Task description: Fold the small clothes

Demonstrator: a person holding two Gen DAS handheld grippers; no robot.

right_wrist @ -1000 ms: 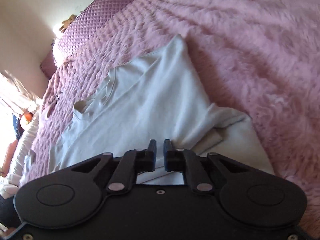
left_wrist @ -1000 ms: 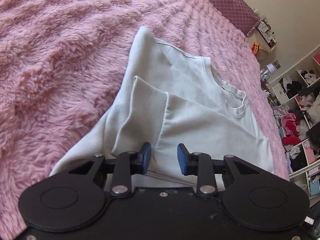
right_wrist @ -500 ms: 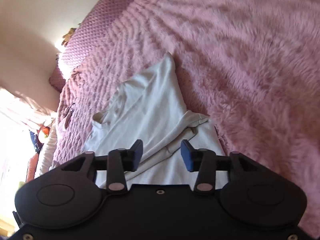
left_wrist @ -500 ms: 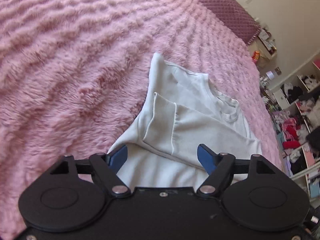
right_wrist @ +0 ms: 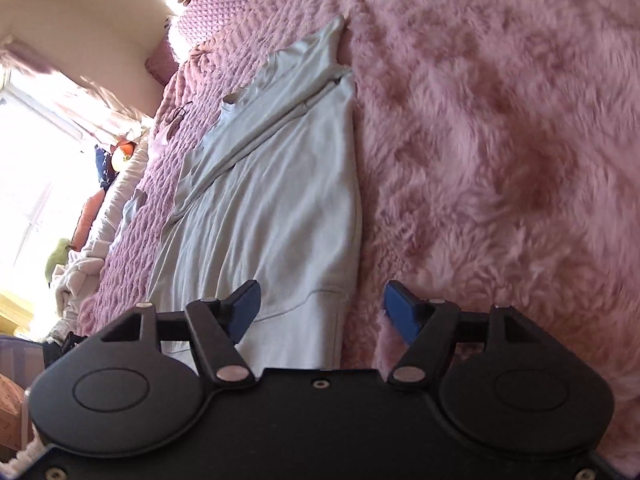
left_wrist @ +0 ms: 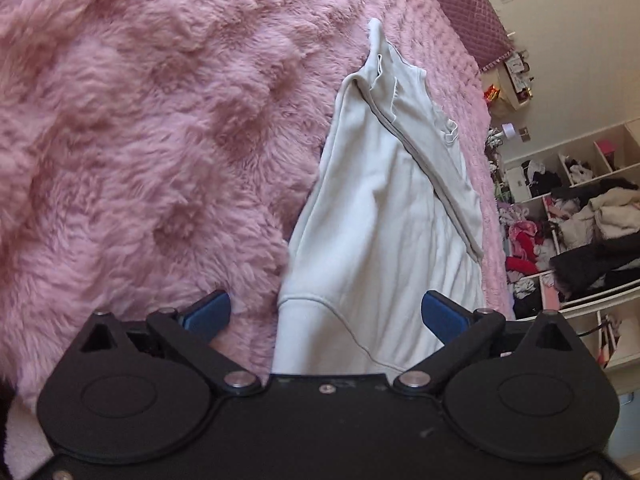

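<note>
A pale grey shirt (left_wrist: pixel 384 216) lies on a fluffy pink blanket (left_wrist: pixel 140 140) covering a bed, folded lengthwise into a long narrow strip. 1 sleeve (left_wrist: pixel 436 160) is folded across its upper part, near the collar (left_wrist: pixel 450 130). The left gripper (left_wrist: pixel 326 310) sits low over the shirt's near hem with its blue-padded fingers spread wide, holding nothing. The right gripper (right_wrist: pixel 320 306) is also wide and holding nothing, its fingers astride the shirt's (right_wrist: pixel 272 200) right edge, 1 over cloth and 1 over blanket (right_wrist: pixel 500 140). Beyond the bed stand open shelves (left_wrist: pixel 572 224) crammed with clothes, and a quilted purple headboard (left_wrist: pixel 464 8).
</note>
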